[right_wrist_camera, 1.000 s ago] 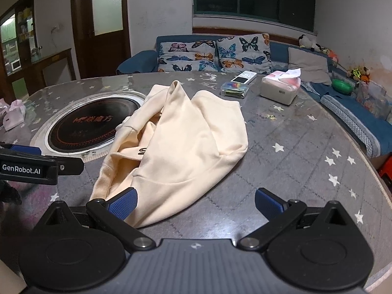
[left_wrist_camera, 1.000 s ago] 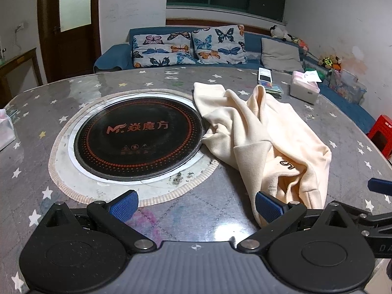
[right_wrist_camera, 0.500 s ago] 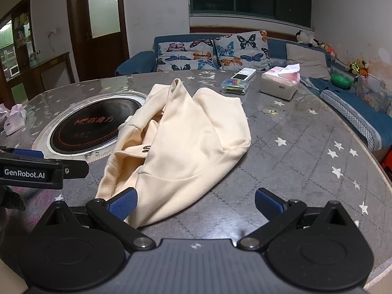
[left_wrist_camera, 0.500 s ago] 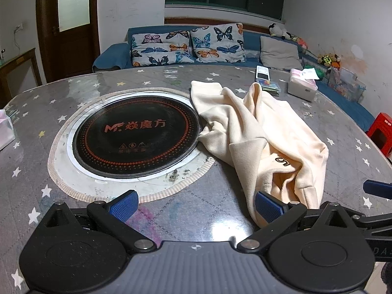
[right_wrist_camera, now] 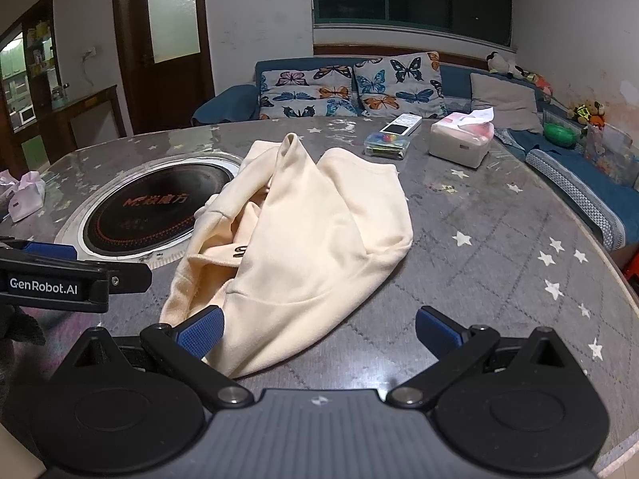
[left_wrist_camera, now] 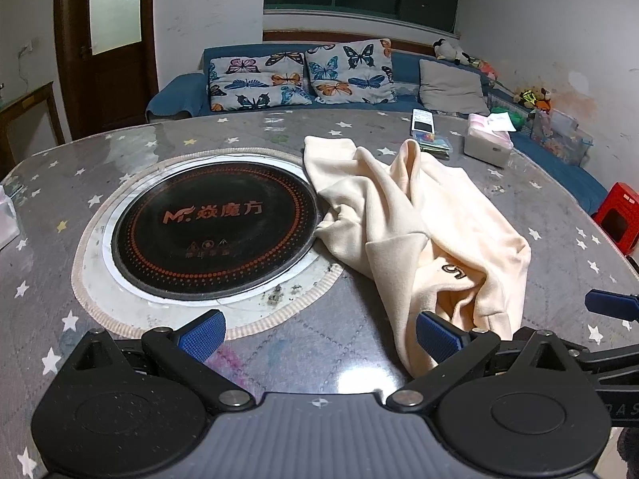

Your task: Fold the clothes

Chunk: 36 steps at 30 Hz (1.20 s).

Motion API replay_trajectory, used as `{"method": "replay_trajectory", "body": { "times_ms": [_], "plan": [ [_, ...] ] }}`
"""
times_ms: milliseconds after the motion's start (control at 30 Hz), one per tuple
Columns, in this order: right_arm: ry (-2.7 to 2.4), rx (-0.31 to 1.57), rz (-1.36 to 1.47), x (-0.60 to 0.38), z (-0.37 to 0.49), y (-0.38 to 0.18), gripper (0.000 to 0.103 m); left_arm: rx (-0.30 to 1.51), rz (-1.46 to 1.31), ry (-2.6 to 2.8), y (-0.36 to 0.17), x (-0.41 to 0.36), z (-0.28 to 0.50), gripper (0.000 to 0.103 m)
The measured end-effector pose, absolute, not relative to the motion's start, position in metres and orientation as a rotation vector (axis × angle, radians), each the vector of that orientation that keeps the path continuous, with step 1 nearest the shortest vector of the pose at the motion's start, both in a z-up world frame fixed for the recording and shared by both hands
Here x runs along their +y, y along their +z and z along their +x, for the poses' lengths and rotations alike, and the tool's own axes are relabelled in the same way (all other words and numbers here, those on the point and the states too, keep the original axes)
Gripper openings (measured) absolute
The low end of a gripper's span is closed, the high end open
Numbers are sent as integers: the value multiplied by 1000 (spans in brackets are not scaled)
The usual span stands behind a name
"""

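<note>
A: Left wrist view first. Left gripper (left_wrist_camera: pixel 319 329) spread wide, blue ribbed pads (left_wrist_camera: pixel 201 335) well apart, nothing between them. Hovering over the near edge of the round grey star-patterned table (left_wrist_camera: pixel 56 183).

B: And the garment?

A: Crumpled cream fleece sweatshirt (left_wrist_camera: pixel 415 231) lying unfolded right of the table's middle, one sleeve reaching toward the far edge, a hem corner just beside the right-hand pad. Left side touching the rim of the round black induction hob (left_wrist_camera: pixel 213 231) set into the table's centre, ringed by a white and beige woven border.

B: Anything else there?

A: White tissue box (left_wrist_camera: pixel 488 144) and a clear plastic case with a phone on top (left_wrist_camera: pixel 426 132) near the far right edge. Tip of the right gripper (left_wrist_camera: pixel 611 305) poking in at the right.

B: Right wrist view?

A: Right gripper (right_wrist_camera: pixel 319 329) likewise fully parted, gripping nothing. Sweatshirt (right_wrist_camera: pixel 311 235) spread ahead toward the table's middle, its near hem reaching down beside the left-hand pad (right_wrist_camera: pixel 199 333); contact impossible to judge. Hob (right_wrist_camera: pixel 155 207) beyond it to the left. Left gripper (right_wrist_camera: pixel 52 263), marked GenRobot.AI, entering from the left edge. Tissue box (right_wrist_camera: pixel 461 141) and plastic case (right_wrist_camera: pixel 389 143) near the far edge, a small pink tissue pack (right_wrist_camera: pixel 26 195) near the left edge.
</note>
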State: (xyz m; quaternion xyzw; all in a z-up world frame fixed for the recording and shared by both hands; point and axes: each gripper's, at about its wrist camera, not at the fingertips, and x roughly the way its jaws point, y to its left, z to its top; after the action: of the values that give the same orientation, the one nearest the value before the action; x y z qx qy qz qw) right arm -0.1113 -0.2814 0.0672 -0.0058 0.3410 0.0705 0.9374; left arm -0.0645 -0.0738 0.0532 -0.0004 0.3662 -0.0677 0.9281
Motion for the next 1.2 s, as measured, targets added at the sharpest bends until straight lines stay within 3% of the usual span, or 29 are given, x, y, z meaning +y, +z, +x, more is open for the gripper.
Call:
{"method": "replay_trajectory", "body": {
  "times_ms": [400, 467, 667, 867, 933, 1067, 1200],
  "plan": [
    [165, 698, -6, -289, -87, 71, 98, 719, -9, -159, 64, -73, -42, 102],
    [171, 697, -7, -291, -79, 74, 93, 710, -16, -168, 67, -73, -35, 102],
    [192, 694, -21, -296, -48, 80, 87, 690, -23, -212, 73, -79, -6, 84],
    [232, 686, -27, -298, -5, 90, 72, 692, -25, -261, 74, -90, 29, 70],
    [251, 681, -26, -296, 9, 93, 67, 695, -36, -278, 76, -93, 42, 60],
    [305, 676, 2, -290, 36, 99, 58, 698, -41, -284, 77, -96, 66, 52],
    [344, 680, 1, -279, 59, 97, 49, 700, -32, -273, 77, -95, 84, 52]
  ]
}}
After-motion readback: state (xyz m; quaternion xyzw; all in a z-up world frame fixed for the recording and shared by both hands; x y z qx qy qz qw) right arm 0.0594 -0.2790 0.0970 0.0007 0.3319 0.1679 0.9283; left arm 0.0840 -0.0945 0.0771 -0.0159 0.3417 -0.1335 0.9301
